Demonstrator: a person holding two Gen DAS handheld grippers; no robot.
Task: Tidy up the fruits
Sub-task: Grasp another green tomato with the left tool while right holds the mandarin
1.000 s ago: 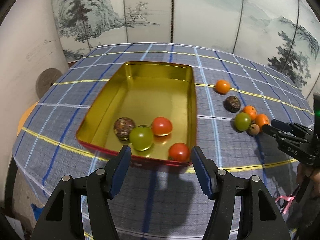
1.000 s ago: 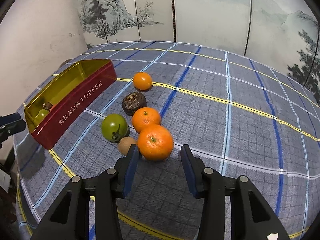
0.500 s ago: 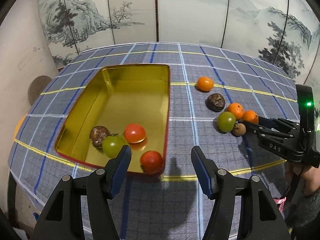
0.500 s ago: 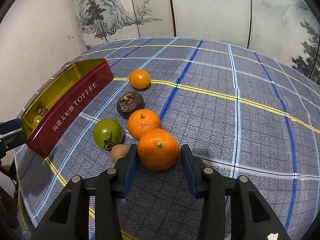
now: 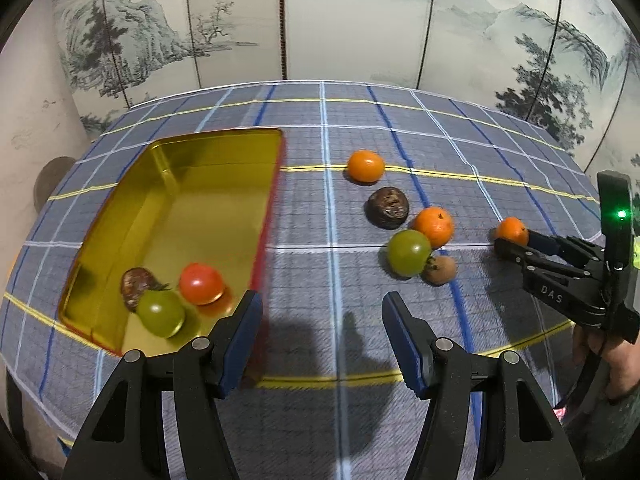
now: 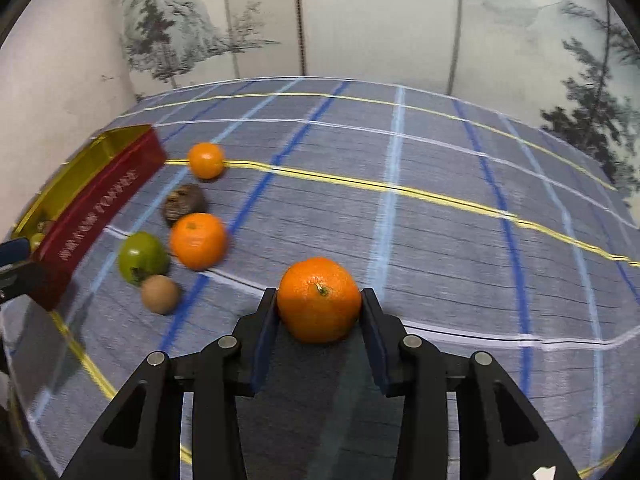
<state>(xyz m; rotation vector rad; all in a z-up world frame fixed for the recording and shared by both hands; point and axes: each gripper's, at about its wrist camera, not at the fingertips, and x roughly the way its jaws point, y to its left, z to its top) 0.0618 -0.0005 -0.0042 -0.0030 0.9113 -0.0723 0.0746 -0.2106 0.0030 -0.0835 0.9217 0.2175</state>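
Note:
My right gripper is shut on an orange mandarin, both blue pads pressed against its sides. It sits apart from the other fruit, to their right. In the left wrist view the same mandarin shows at the tips of the right gripper. My left gripper is open and holds nothing, over the cloth just right of the gold tin. Inside the tin lie a red tomato, a green tomato and a dark brown fruit.
On the checked cloth lie an orange, a dark brown fruit, another orange, a green tomato and a small brown fruit. A painted screen stands behind the round table. A hand holds the right gripper.
The right gripper's pads closed onto the nearest mandarin and drew it right, away from the cluster. The left gripper moved right, from in front of the tin to the cloth beside it.

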